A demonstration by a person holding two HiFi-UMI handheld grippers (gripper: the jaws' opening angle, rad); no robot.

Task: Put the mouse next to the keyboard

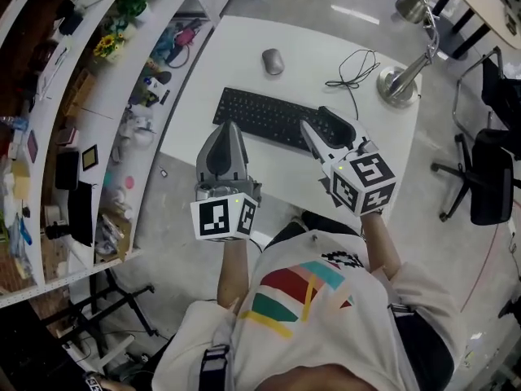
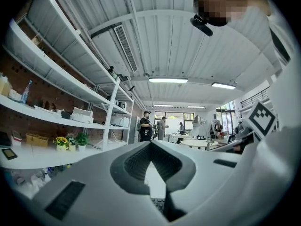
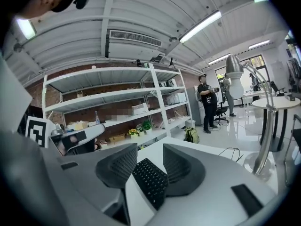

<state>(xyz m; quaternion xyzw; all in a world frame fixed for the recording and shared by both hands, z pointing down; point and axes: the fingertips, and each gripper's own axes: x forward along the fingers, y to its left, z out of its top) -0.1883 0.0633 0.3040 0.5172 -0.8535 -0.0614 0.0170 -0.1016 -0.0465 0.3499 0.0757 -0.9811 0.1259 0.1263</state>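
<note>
The mouse [image 1: 273, 61] lies on the white worktop [image 1: 313, 43], apart from the keyboard [image 1: 273, 120] and past its far edge, not yet gripped. My right claw [image 1: 315, 118] hovers over the keyboard's right end, jaws half apart and empty, probably ready to reach. My left claw [image 1: 229, 129] is closed on nothing.

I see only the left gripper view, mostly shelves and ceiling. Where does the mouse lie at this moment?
Observer: The mouse lies on the table's far part, beyond the keyboard and apart from it.
Operator: Does the right gripper hold anything?
Observer: No, the right gripper has its jaws apart, nothing between them.
Operator: Anything near the mouse?
Observer: A loose black cable lies to its right, not touching it.
</note>
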